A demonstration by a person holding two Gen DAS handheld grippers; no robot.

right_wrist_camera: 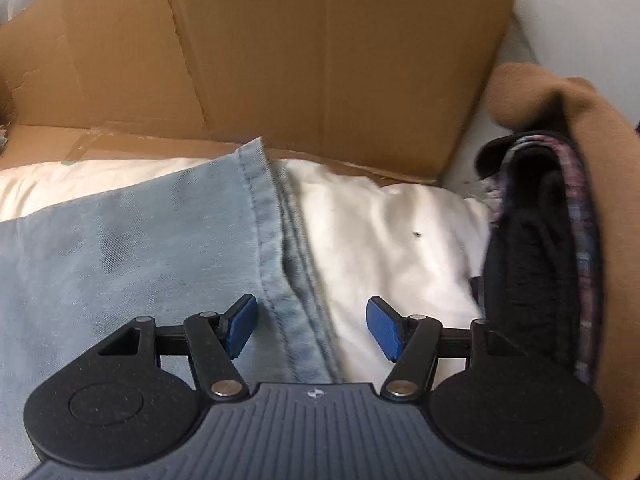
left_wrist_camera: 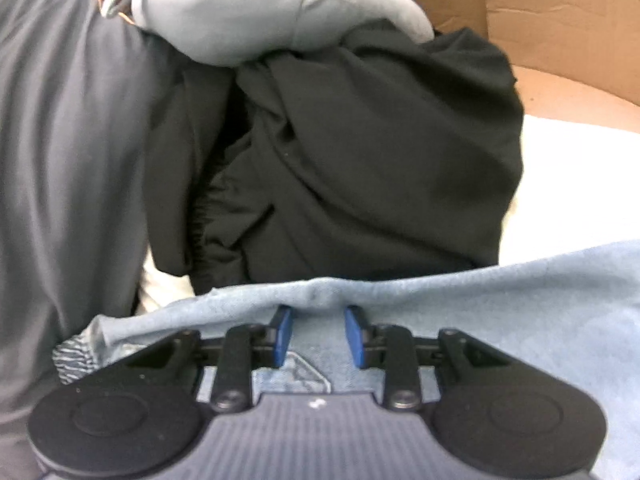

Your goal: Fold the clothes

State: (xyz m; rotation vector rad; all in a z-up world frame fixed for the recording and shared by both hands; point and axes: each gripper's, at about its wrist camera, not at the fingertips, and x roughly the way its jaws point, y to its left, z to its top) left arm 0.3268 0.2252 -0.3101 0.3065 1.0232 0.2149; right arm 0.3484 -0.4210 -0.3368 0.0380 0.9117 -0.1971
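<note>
Light blue jeans (left_wrist_camera: 500,304) lie across the foreground in the left wrist view. My left gripper (left_wrist_camera: 319,316) has its blue pads (left_wrist_camera: 283,332) closed in on a raised fold at the jeans' edge, with a label patch just behind. In the right wrist view the same jeans (right_wrist_camera: 140,240) spread over a white cloth (right_wrist_camera: 380,240), their stitched hem (right_wrist_camera: 272,240) running down the middle. My right gripper (right_wrist_camera: 312,320) hovers open over that hem, left pad over denim, right pad (right_wrist_camera: 386,328) over the white cloth, holding nothing.
A pile of clothes stands close ahead of the left gripper: a black garment (left_wrist_camera: 360,152), a grey one (left_wrist_camera: 72,152), a pale grey one (left_wrist_camera: 260,12). A cardboard box wall (right_wrist_camera: 300,60) rises behind. At the right, a folded stack of brown, plaid and black clothes (right_wrist_camera: 560,240).
</note>
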